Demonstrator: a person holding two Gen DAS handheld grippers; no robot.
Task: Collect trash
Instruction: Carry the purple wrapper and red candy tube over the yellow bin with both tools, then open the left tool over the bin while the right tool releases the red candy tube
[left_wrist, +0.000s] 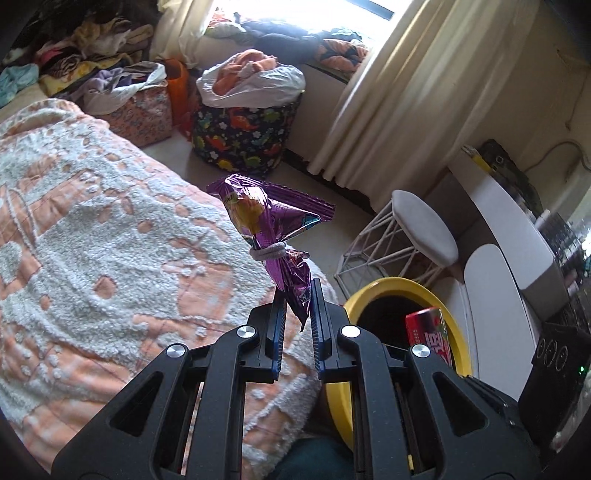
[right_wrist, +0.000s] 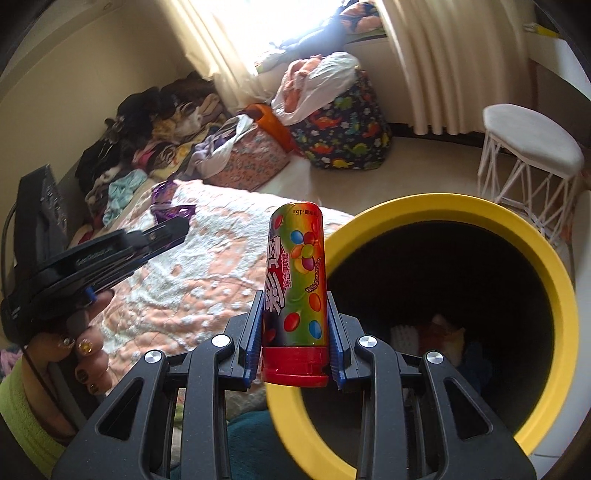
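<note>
Right gripper (right_wrist: 295, 332): jaws clamped on a cylindrical candy tube (right_wrist: 295, 291), glossy rainbow wrap printed with round sweets, Chinese characters and "15", red plastic cap nearest the camera, held in front of the near rim of the round yellow-rimmed bin (right_wrist: 554, 273). Left gripper (left_wrist: 297, 306): jaws pinching the tail of a crinkled purple foil snack bag (left_wrist: 266, 225), cinched by a grey hair tie (left_wrist: 267, 251), raised above the bed's tufted peach-and-white bedspread (left_wrist: 92, 229), just left of the bin.
</note>
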